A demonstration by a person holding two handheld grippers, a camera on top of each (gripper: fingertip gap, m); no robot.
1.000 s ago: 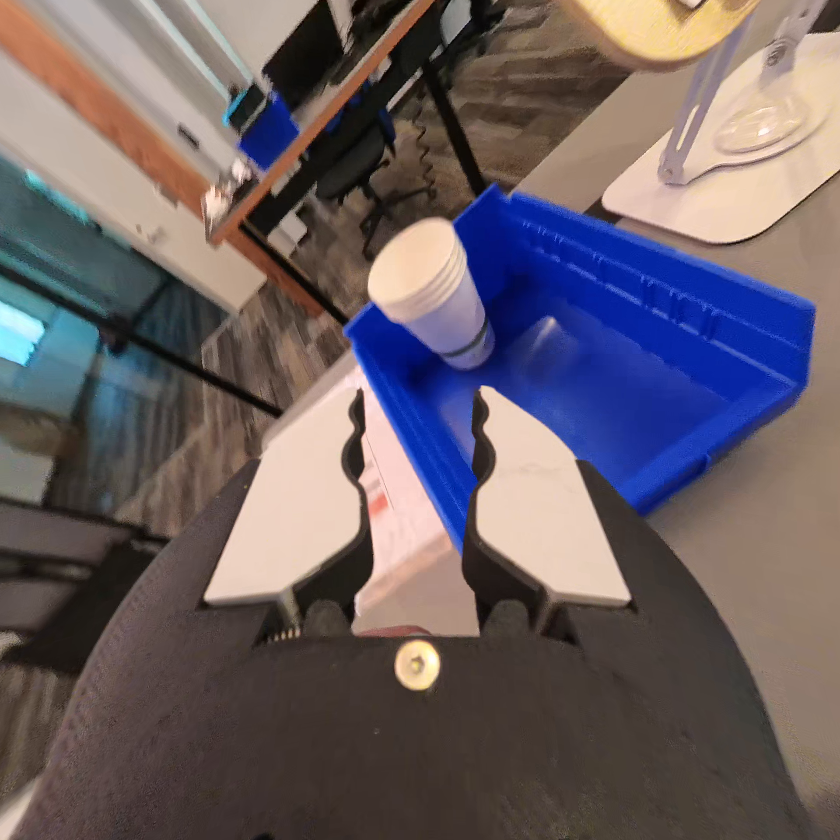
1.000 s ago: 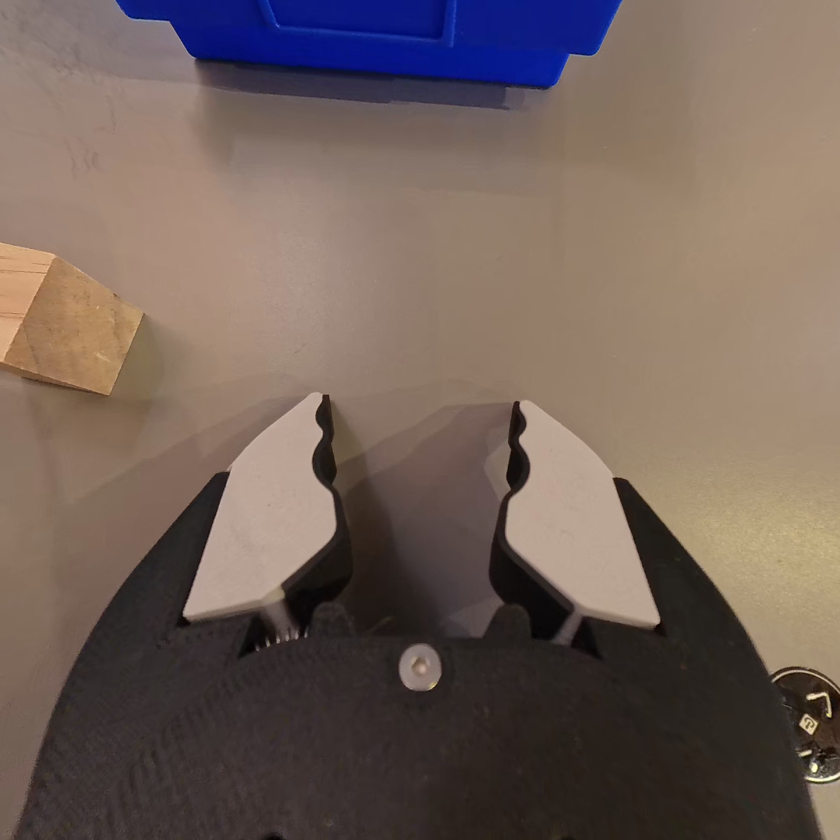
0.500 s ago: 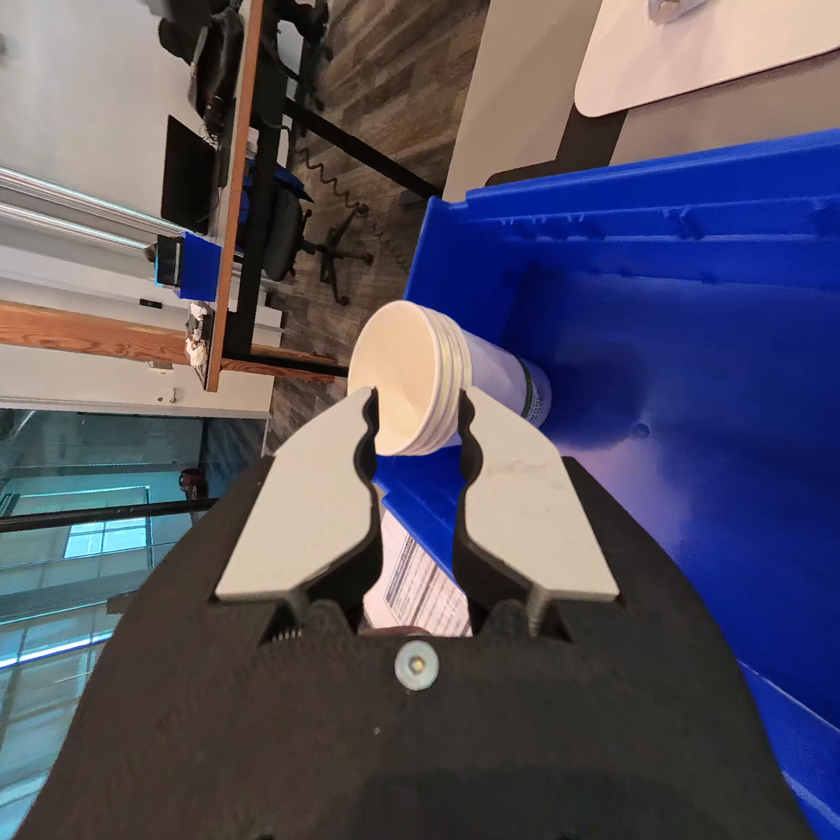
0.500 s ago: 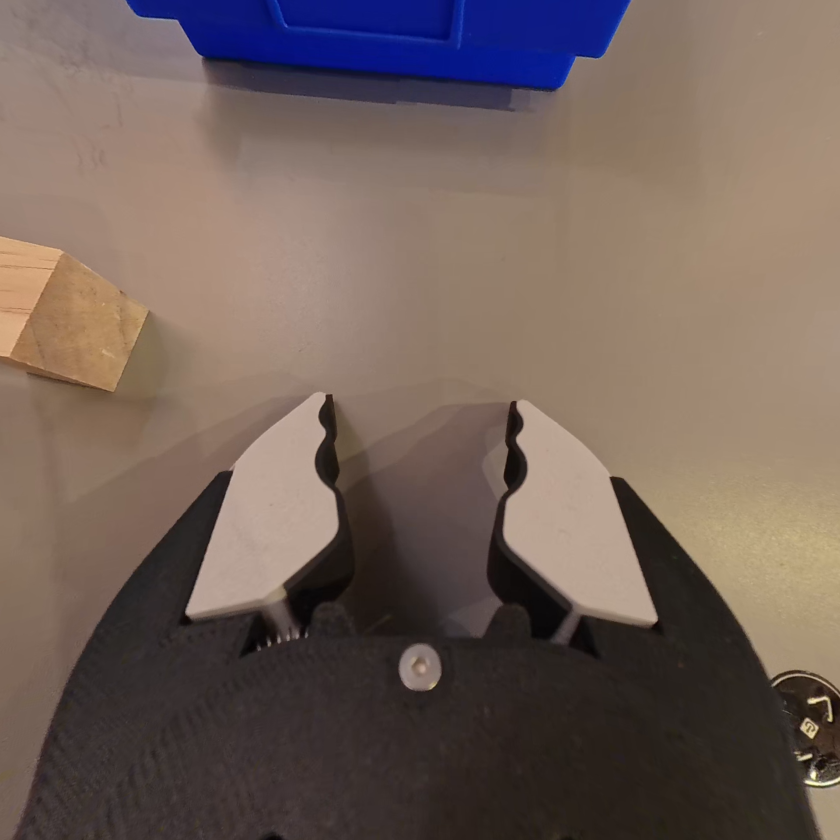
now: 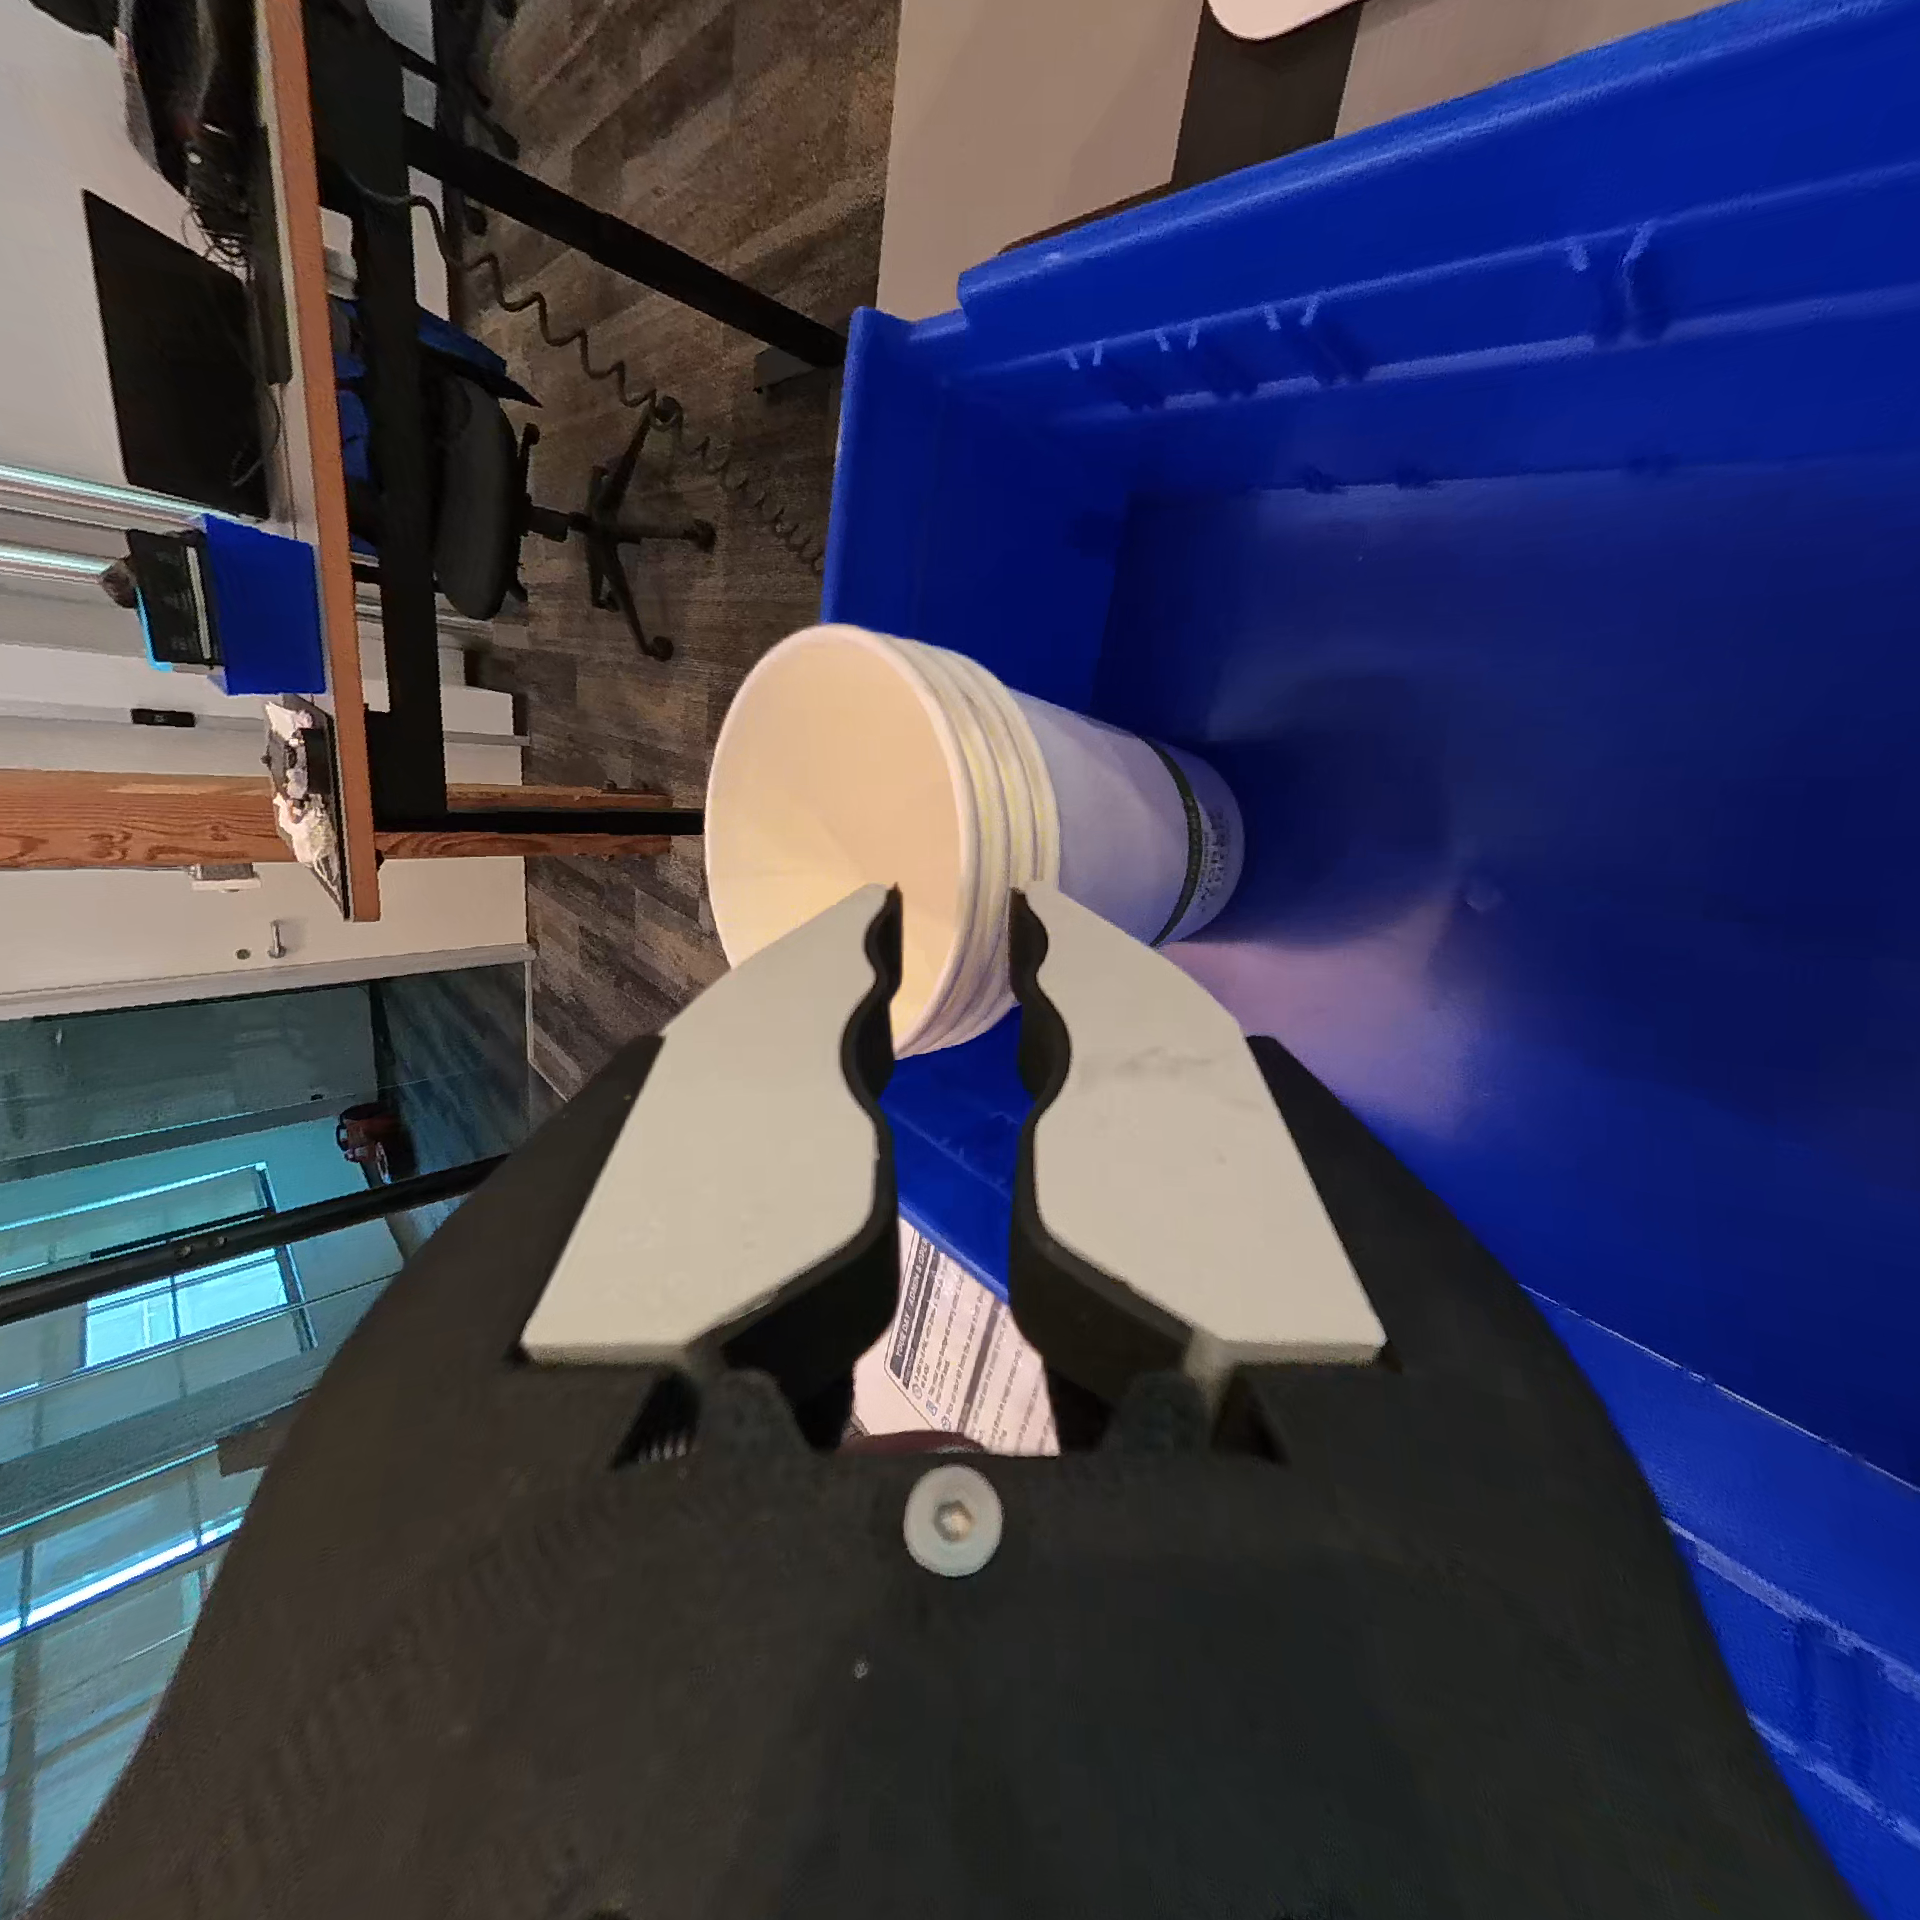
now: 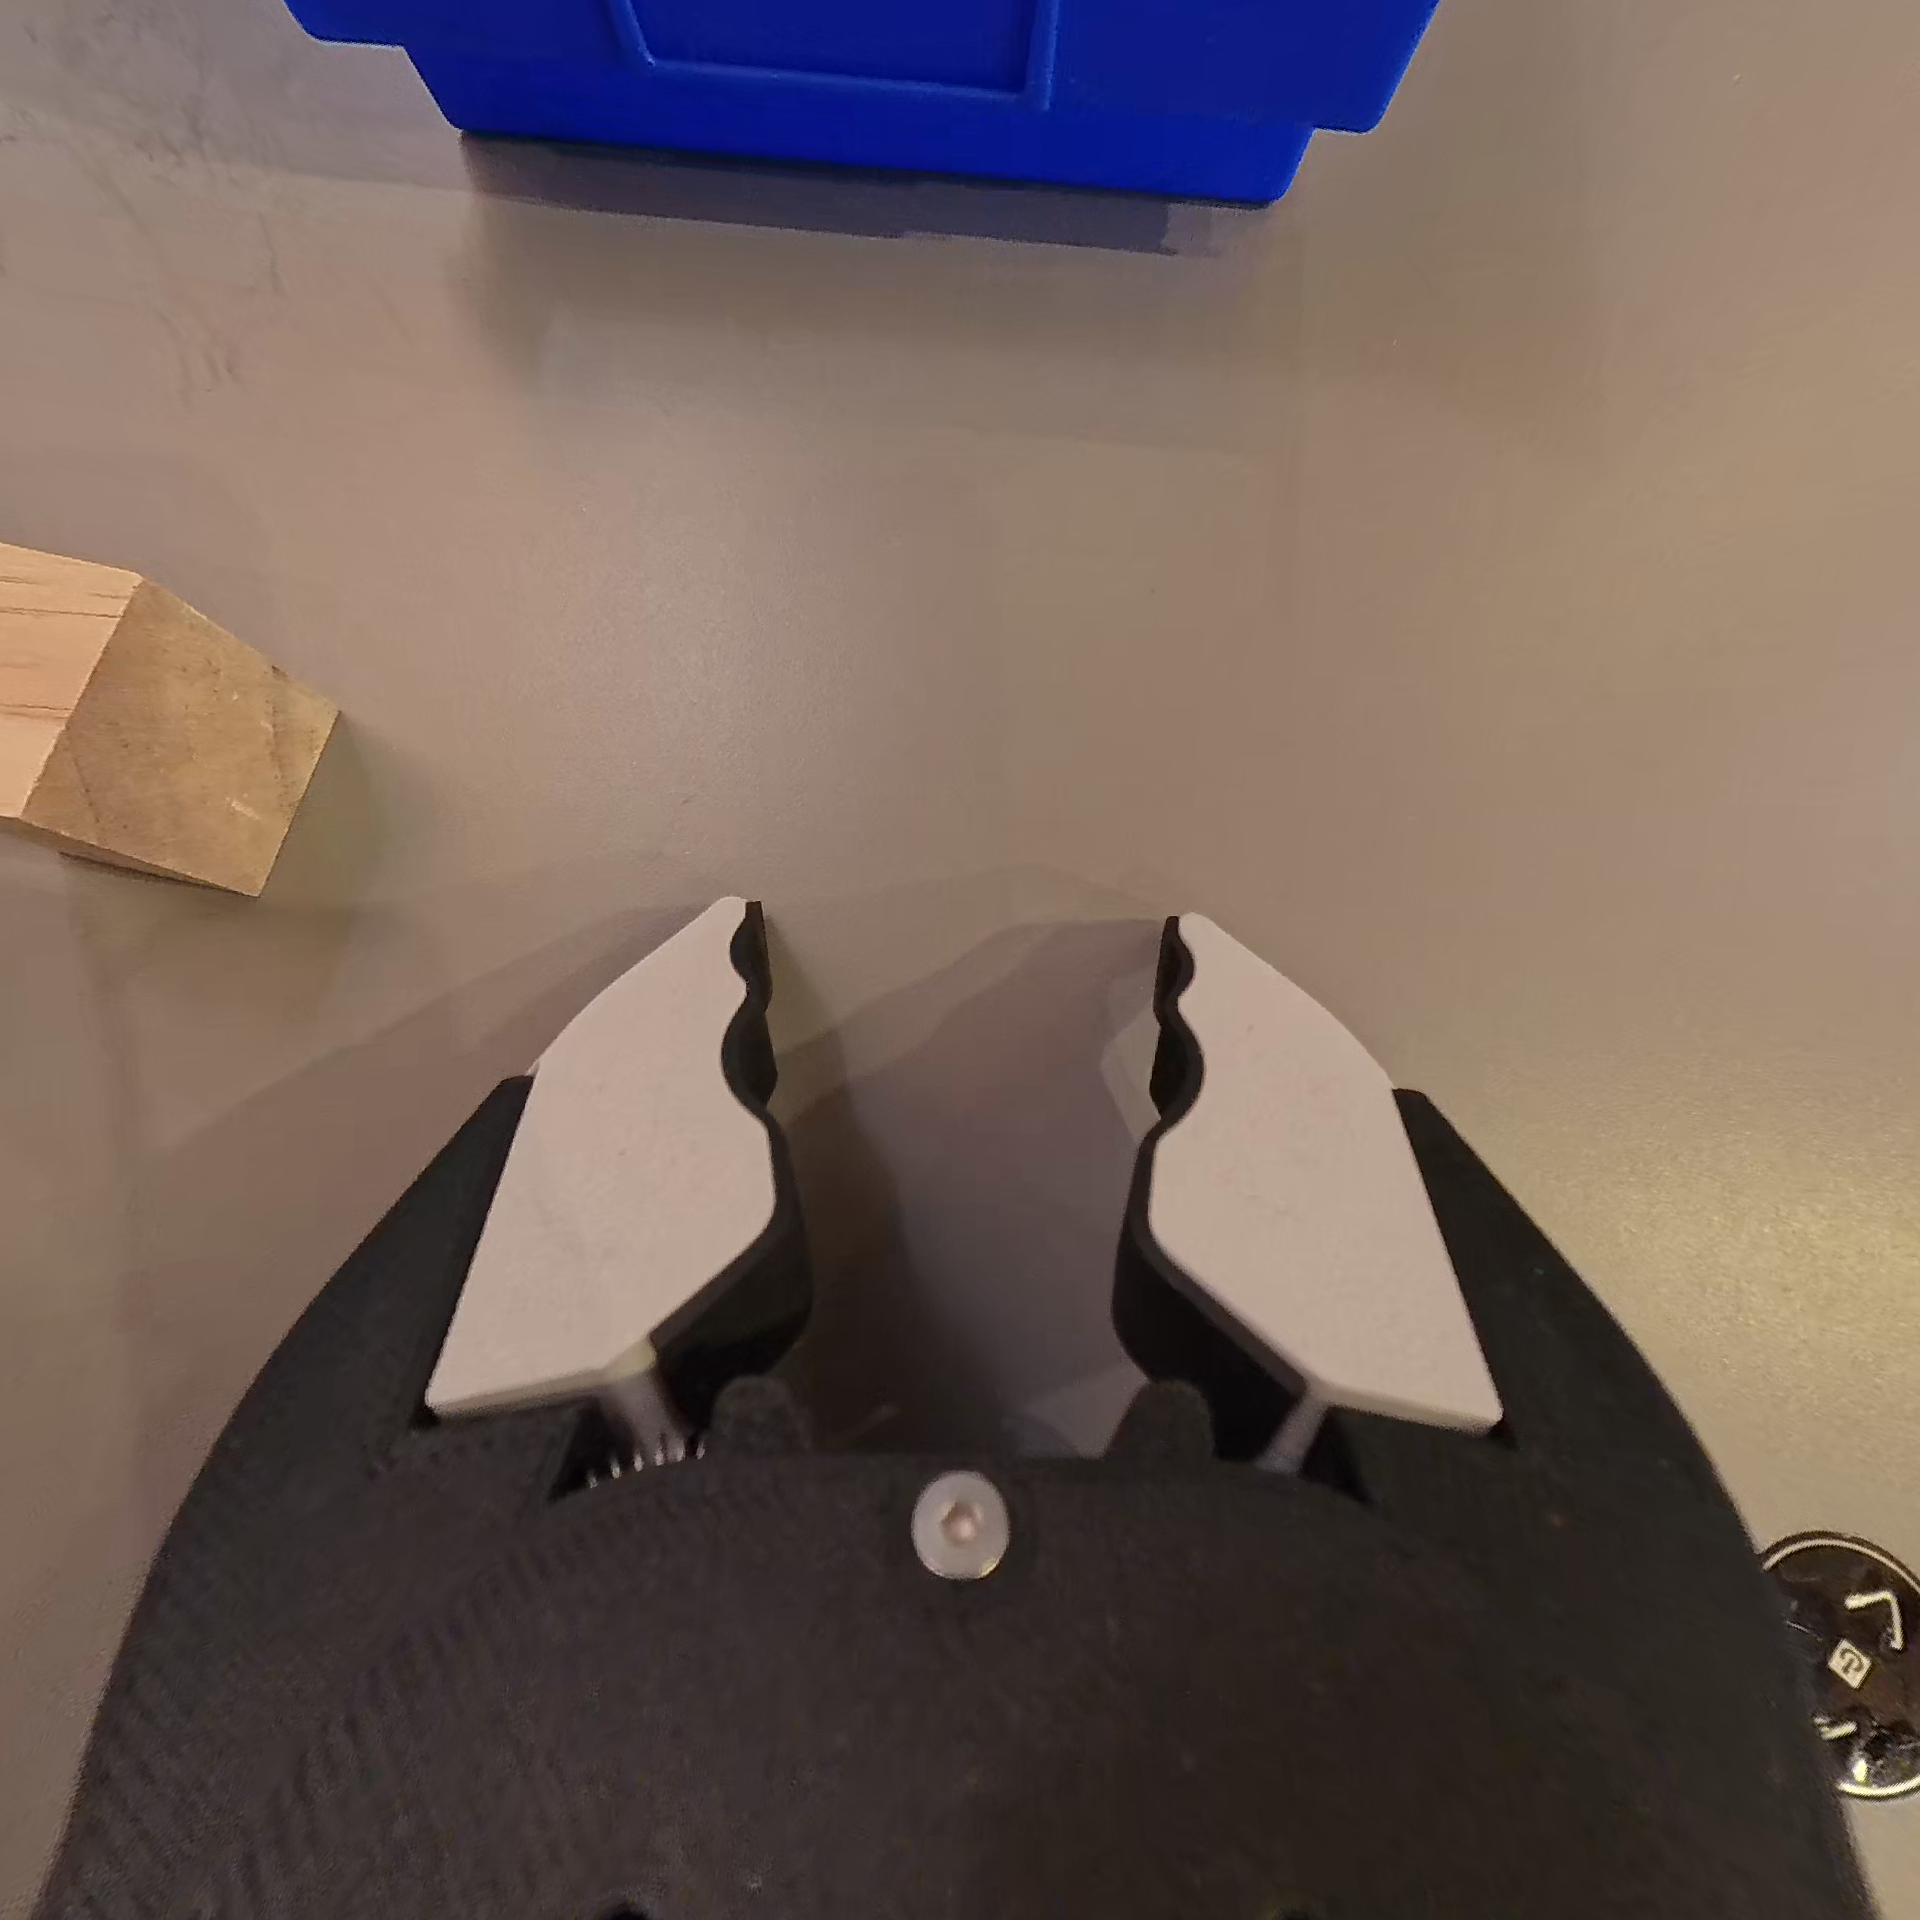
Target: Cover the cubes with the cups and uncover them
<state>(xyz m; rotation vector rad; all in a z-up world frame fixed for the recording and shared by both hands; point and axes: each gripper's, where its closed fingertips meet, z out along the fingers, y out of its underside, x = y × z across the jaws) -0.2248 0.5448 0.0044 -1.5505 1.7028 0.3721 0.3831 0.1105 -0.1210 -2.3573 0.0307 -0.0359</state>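
Note:
A stack of white paper cups [image 5: 1101, 810] lies tilted in a blue bin [image 5: 1558, 623], with its mouth towards me. My left gripper [image 5: 954, 904] has closed to a narrow gap on the rim of the stack, one finger inside the mouth and the other outside. In the right wrist view a wooden cube [image 6: 156, 748] stands on the grey table at the left. My right gripper [image 6: 961, 920] is open and empty, low over the table to the right of the cube. The blue bin [image 6: 883, 104] also shows beyond it.
A round metal fitting [image 6: 1860, 1673] is set in the table at the lower right. A paper label [image 5: 966, 1371] lies on the table beside the bin. Past the table edge are the floor, a desk [image 5: 312, 468] and an office chair [image 5: 488, 499].
My left gripper has moved in to the cup stack and its fingers have closed around the rim. The right gripper has barely moved and stays open.

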